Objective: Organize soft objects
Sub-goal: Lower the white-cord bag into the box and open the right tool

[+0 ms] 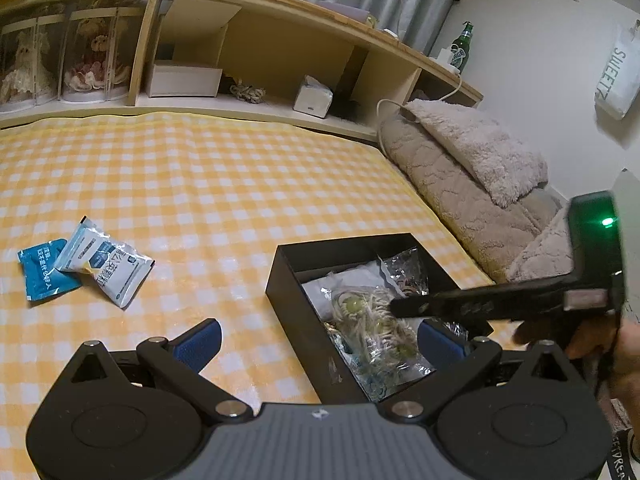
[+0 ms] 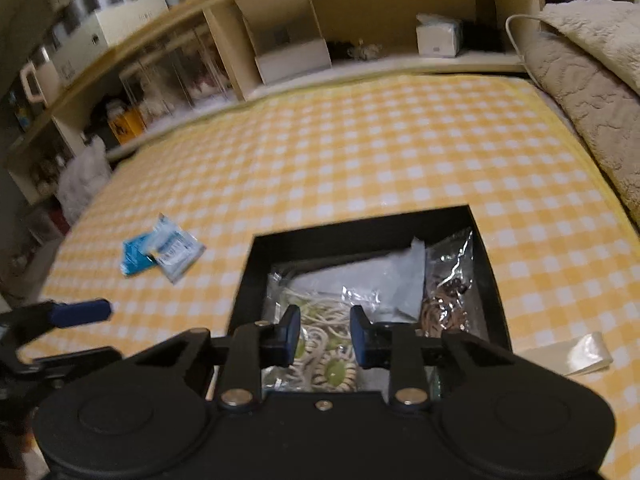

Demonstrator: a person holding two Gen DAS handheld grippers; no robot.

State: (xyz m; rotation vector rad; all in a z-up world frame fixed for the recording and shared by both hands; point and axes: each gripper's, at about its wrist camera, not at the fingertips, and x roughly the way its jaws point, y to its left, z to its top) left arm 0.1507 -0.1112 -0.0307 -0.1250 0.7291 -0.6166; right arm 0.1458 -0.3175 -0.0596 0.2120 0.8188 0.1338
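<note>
On the yellow-checked bed (image 2: 360, 140), a black box (image 2: 256, 280) of bagged trinkets sits at six o'clock, two loose packets (image 1: 86, 268) at nine. The left claw (image 1: 320, 336) gapes empty; the right claw (image 2: 325, 334), narrowly parted, hovers over a crinkly bag (image 2: 320, 352) without gripping it. A careless squeeze could snag that slick plastic and drag it out.

A yellow-and-white checked bedspread (image 1: 224, 184) lies under a black rectangular box (image 2: 256, 280), left of which sit blue and white sachets (image 1: 86, 268).
</note>
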